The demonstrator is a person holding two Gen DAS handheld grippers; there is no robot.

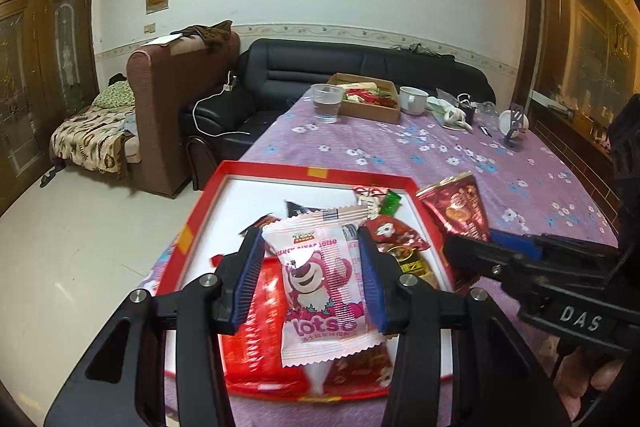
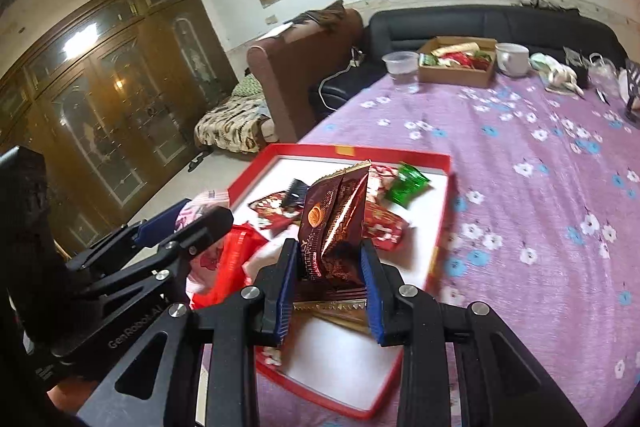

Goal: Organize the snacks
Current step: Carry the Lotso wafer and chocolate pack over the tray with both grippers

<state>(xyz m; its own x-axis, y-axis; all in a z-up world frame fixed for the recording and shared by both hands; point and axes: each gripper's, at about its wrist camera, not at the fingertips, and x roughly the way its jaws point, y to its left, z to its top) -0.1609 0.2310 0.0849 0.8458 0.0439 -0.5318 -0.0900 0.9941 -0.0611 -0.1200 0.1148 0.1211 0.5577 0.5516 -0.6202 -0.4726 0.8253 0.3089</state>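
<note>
A red tray [image 1: 320, 171] with a white floor sits on the purple flowered tablecloth and holds several snack packets. My left gripper [image 1: 310, 239] is shut on a pink Lotso packet [image 1: 320, 279] and holds it above the tray. My right gripper [image 2: 330, 247] is shut on a dark red-brown packet [image 2: 334, 223], held upright over the tray [image 2: 360, 151]. That gripper shows in the left wrist view [image 1: 496, 251] with its packet [image 1: 460, 207] at the tray's right rim. The left gripper shows in the right wrist view [image 2: 188, 223].
A cardboard box [image 1: 368, 107] of snacks, a clear plastic cup [image 1: 326, 103] and a white mug [image 1: 412, 99] stand at the table's far end, with small clutter to the right. A black sofa [image 1: 360, 67] lies behind the table. A green packet [image 2: 408, 183] lies in the tray.
</note>
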